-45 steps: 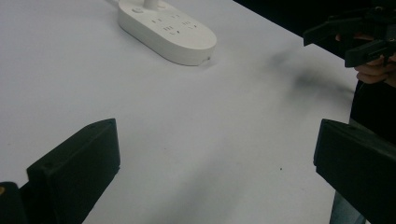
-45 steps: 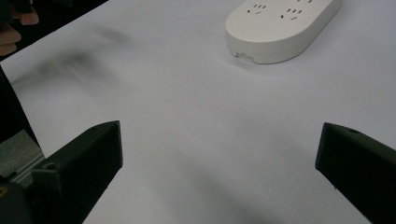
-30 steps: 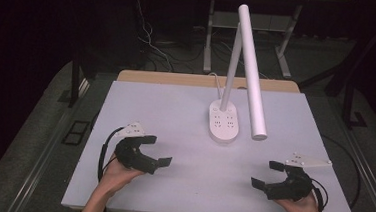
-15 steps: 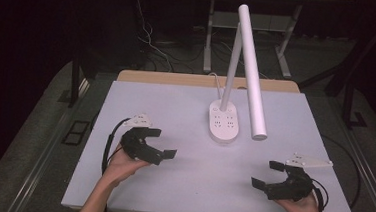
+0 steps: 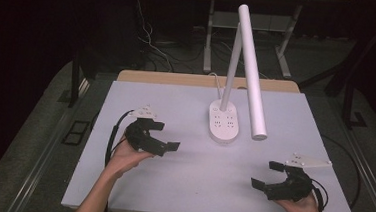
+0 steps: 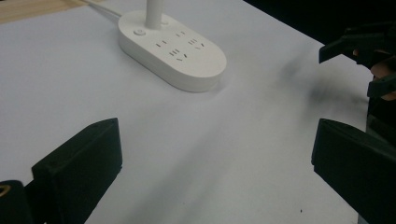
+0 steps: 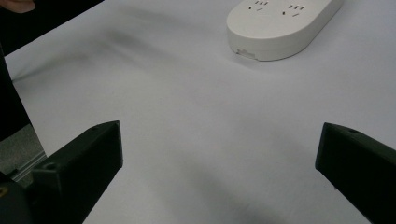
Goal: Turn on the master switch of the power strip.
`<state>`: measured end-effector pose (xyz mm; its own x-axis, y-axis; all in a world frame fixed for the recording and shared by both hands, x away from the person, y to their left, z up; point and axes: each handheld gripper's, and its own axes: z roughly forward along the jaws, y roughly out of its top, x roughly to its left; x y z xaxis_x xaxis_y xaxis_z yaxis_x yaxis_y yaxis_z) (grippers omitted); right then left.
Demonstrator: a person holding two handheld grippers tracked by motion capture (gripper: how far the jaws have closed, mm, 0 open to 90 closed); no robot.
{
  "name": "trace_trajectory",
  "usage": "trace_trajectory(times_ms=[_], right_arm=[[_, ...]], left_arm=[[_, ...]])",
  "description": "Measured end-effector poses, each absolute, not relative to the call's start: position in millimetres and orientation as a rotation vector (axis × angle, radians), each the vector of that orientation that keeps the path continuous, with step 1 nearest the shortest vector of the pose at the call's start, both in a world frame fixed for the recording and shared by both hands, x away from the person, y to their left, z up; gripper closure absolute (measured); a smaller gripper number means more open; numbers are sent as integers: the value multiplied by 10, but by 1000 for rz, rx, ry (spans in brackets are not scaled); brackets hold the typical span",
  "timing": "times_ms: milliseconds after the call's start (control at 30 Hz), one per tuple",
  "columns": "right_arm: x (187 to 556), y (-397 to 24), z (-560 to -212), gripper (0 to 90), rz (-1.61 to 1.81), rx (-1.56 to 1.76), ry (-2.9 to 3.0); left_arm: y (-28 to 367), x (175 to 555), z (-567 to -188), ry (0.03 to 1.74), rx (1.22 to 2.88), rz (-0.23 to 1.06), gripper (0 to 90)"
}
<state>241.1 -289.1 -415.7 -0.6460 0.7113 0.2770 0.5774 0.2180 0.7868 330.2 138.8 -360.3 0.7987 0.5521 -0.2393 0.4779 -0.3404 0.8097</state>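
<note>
**Both grippers wide, lamp base untouched**

While both hands rested on the white table [image 5: 120,191], the left gripper [image 5: 166,136] sat w/ jaws wide apart, nothing between them, pointing toward the white desk lamp's socket base [image 5: 224,121], which stood mid-table at the back. Right gripper [image 5: 266,174] was near the front-right edge, jaws also spread, empty. Lamp head [image 5: 251,73] slanted down over the base's right side.

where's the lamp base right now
In the high view the lamp base stands on the table slightly right of centre toward the far edge, ahead of and between both tools.
</note>
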Motion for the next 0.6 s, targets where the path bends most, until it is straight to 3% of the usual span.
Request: trace_trajectory(times_ms=[600], right_arm=[[2412,-2909,-4166,2,1395,1248,2334]], left_arm=[[1241,3612,-3380,730,2028,109,19]])
